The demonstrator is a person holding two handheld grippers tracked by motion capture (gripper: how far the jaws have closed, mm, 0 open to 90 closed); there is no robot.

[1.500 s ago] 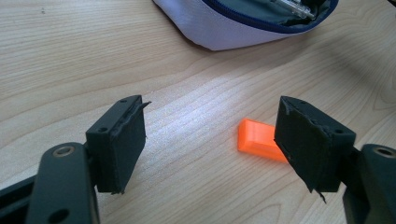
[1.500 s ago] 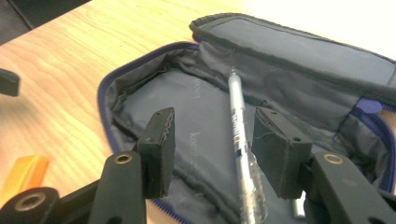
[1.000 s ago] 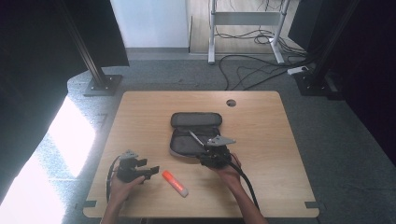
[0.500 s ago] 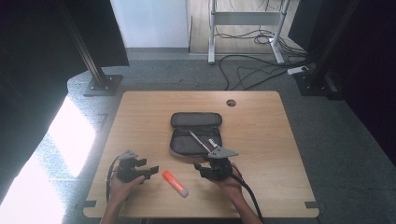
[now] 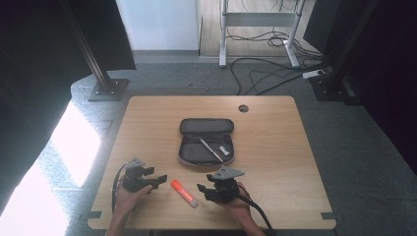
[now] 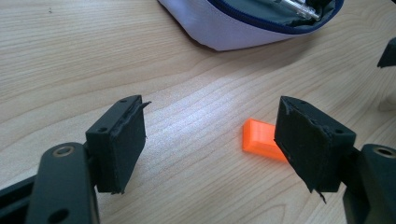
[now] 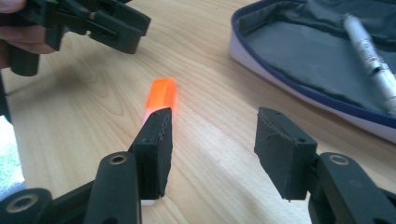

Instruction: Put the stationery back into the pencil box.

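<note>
Holding both pairs of fingers spread wide and empty, I hover low over the tabletop (image 5: 275,147) near its front edge. My left gripper (image 5: 156,180) sits at the front left with its fingers (image 6: 122,140) pointing toward the orange marker (image 5: 184,192); in the left gripper view the marker's orange end (image 6: 259,138) pokes out from behind my far finger, apart from the pads. My right gripper (image 5: 202,188) rests just on the other side of the marker; in the right gripper view the marker (image 7: 161,98) lies on the wood beyond my near finger (image 7: 156,149), which covers its pale end, and nothing sits between the two pads. The marker lies slantwise between my two grippers, flat on the wood.

Beyond it, toward the middle of the tabletop, an open pencil case (image 5: 206,142) lies unzipped, grey inside with a blue zip edge, with a silver pen (image 5: 210,149) and a small white piece (image 5: 225,151) in its lower half. Nothing stands between the grippers and the case.

The tabletop is light wood with a round cable hole (image 5: 243,108) near the back. Around it are grey carpet, black frame posts, cables (image 5: 275,73) on the floor and a bright patch of sunlight at the left.
</note>
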